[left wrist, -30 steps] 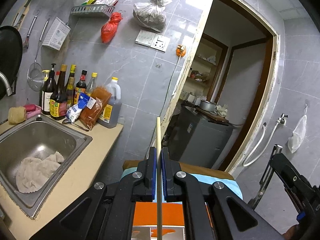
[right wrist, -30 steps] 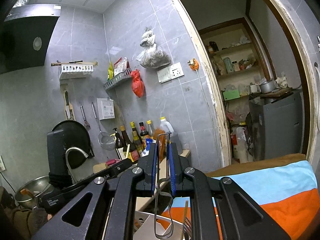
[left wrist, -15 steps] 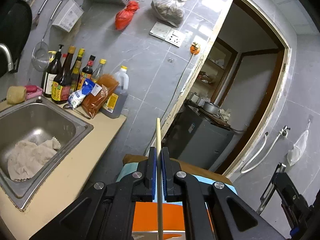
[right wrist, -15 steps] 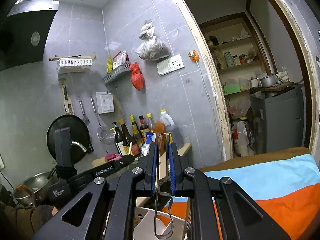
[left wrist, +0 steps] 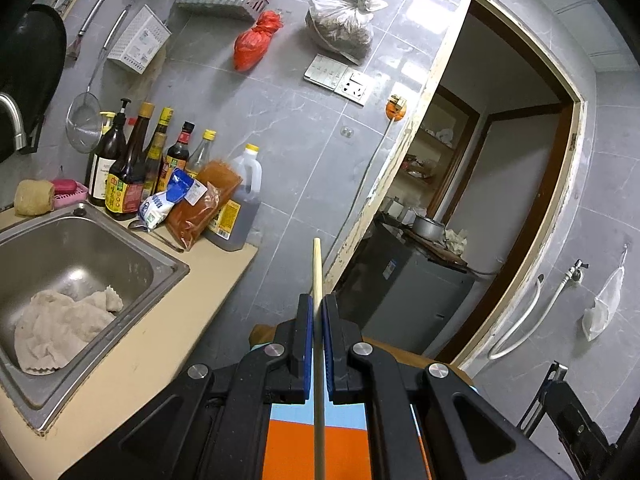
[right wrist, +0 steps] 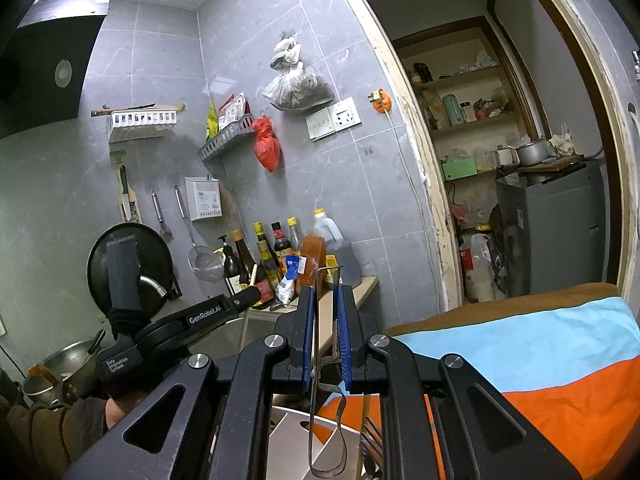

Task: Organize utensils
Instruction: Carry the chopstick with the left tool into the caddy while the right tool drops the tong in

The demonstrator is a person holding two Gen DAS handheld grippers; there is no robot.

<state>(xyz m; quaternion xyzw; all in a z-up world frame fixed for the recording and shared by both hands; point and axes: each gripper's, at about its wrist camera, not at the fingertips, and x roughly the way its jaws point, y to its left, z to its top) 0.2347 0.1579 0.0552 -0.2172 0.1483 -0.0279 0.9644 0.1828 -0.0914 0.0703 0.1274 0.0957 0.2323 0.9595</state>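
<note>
Left wrist view, from the left: steel sink (left wrist: 168,268) set in a tan counter (left wrist: 160,344), crumpled rag (left wrist: 60,324) inside. Behind it, sauce bottles (left wrist: 128,160) and a jug (left wrist: 240,204) along the grey tiled wall. Centre: left gripper (left wrist: 316,312), blue pads pressed onto a thin wooden chopstick (left wrist: 317,264) that stands upright, tip above the fingers. Striped orange-and-blue cloth (left wrist: 292,440) below. Doorway (left wrist: 500,200) on the right.

Right wrist view, from the left: black pan (right wrist: 100,256) on the wall, left gripper (right wrist: 252,292) with chopstick (right wrist: 253,274). Centre: right gripper (right wrist: 326,300) pinching a metal wire peeler (right wrist: 320,360), its loop handle hanging below over a pale tray (right wrist: 288,432). Fork tines (right wrist: 372,436) just right of the loop. Cloth (right wrist: 540,368) at right.
</note>
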